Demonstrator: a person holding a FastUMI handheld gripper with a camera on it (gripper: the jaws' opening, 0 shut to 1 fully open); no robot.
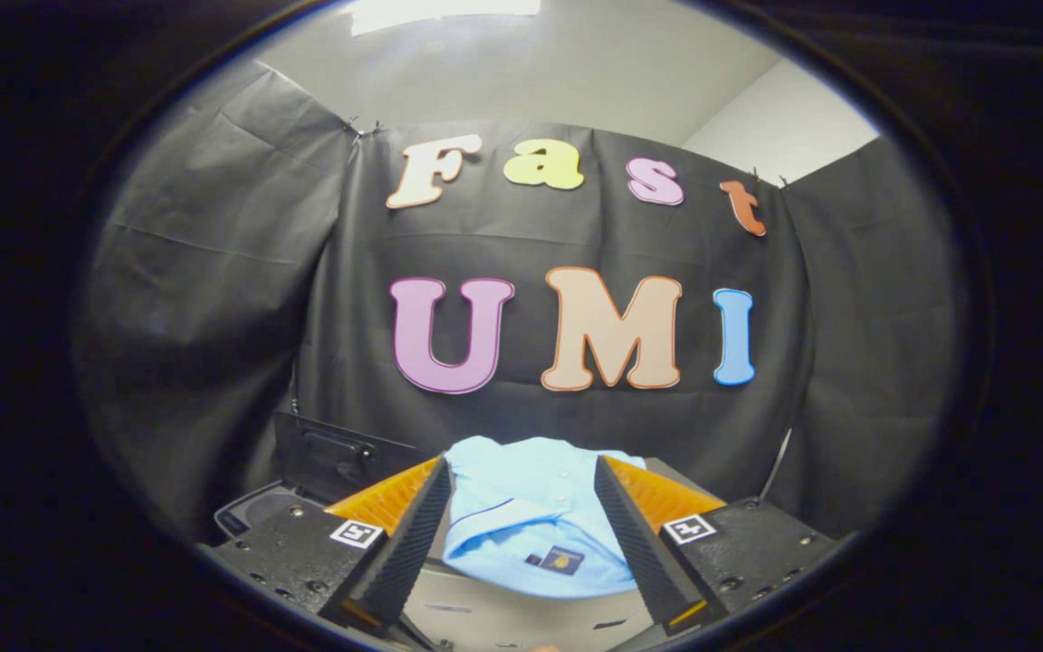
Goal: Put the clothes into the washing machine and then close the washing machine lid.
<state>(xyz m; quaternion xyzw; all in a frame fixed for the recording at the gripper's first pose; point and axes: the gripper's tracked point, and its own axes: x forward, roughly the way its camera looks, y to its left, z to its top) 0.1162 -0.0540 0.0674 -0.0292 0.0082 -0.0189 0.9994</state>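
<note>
Tongs (pixel 521 507) agape around one shirt (pixel 521 525)

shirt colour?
Light blue shirt with a dark chest patch, between the open gripper fingers; gripper view.

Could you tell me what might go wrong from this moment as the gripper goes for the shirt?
The gripper is open, its fingers either side of the folded light-blue shirt; closing here may pinch just a top fold, so the rest could drag. The washing machine's raised lid stands close by and might be knocked.
</note>
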